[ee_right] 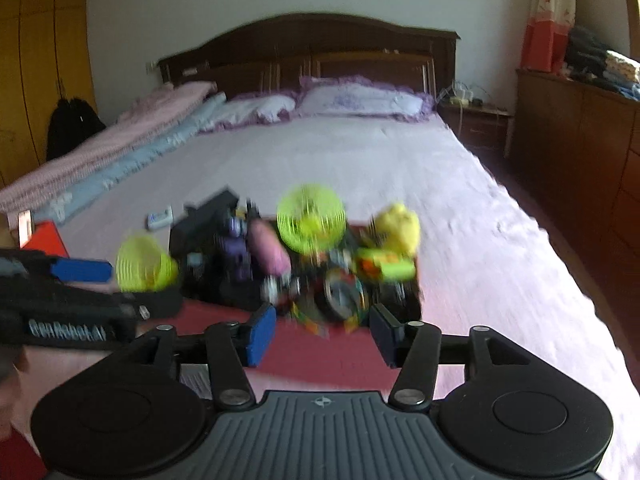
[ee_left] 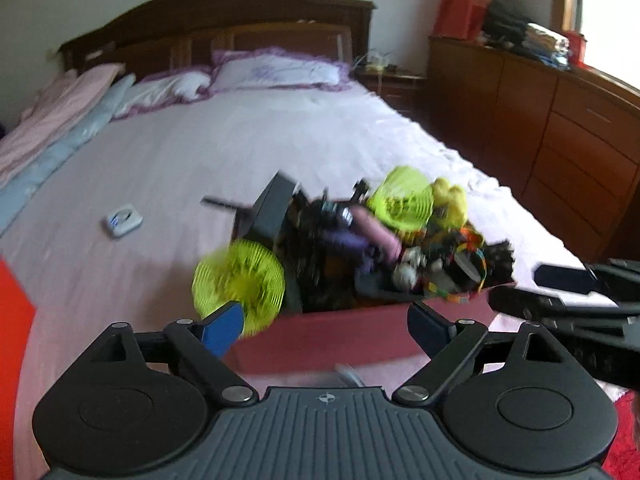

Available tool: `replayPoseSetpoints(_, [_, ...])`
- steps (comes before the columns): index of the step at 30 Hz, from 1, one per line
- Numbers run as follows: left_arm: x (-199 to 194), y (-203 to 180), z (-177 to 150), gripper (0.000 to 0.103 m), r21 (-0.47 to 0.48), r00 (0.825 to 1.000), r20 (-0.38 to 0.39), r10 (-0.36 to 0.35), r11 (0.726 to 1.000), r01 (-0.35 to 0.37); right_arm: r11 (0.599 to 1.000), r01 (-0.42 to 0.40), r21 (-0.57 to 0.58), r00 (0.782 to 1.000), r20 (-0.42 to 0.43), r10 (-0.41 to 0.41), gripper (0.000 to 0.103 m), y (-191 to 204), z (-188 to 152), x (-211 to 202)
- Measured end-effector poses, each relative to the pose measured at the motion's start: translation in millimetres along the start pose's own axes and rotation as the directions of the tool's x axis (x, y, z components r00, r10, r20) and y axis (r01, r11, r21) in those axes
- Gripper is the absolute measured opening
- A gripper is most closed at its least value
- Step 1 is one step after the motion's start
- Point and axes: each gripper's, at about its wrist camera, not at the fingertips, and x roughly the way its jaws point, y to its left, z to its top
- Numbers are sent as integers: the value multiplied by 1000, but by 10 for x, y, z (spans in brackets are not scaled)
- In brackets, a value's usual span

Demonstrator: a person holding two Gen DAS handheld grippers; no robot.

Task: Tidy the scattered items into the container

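Note:
A dark red box (ee_left: 340, 336) on the bed is heaped with toys: a yellow plush (ee_left: 450, 200), a pink piece (ee_left: 378, 232), a purple toy (ee_left: 344, 240) and a black case (ee_left: 272, 208). One lime green coil (ee_left: 402, 200) lies on top of the heap. A second lime coil (ee_left: 238, 280) sits at the box's left corner, just past the left pad of my left gripper (ee_left: 326, 328), which is open wide and grips nothing. My right gripper (ee_right: 324, 334) is open before the box wall (ee_right: 320, 352), with nothing between its pads. Both views are blurred.
A small white device (ee_left: 124, 220) lies on the pale sheet left of the box. An orange-red box (ee_right: 44, 240) stands at the bed's left edge. Pillows (ee_right: 360, 100) and a wooden headboard (ee_right: 312, 44) are at the far end, a wooden dresser (ee_left: 560, 128) to the right.

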Motion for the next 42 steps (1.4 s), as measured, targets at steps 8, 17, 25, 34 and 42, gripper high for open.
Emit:
replayPoseSetpoints(8, [-256,75,-250,98,-13,998,-7,65,998,-65,999,-29,47,996,-80,32,62,112,-429,-181])
replayPoseSetpoints(17, [-344,574,-780,102,-82,984,-100,150,984,-158,990,-130,-52,988,-91,125,79,588,-620,109])
replayPoseSetpoints(25, [-222,884,-1022,102,-133,971,-176,163,973,-187,987,-161,-18,976,-155,156,82,982,-559,858])
replayPoseSetpoints(34, [-75,921,-1082,102,-130,970,-195,142,977,-169,998,-69,12,978,-197,70,81,1302,-570,1403])
replayPoseSetpoints(42, [-46,940,-1095,102,-149,971,-198,134,975,-165,997,-78,19,981,-174,80,59,1233,-629,1271])
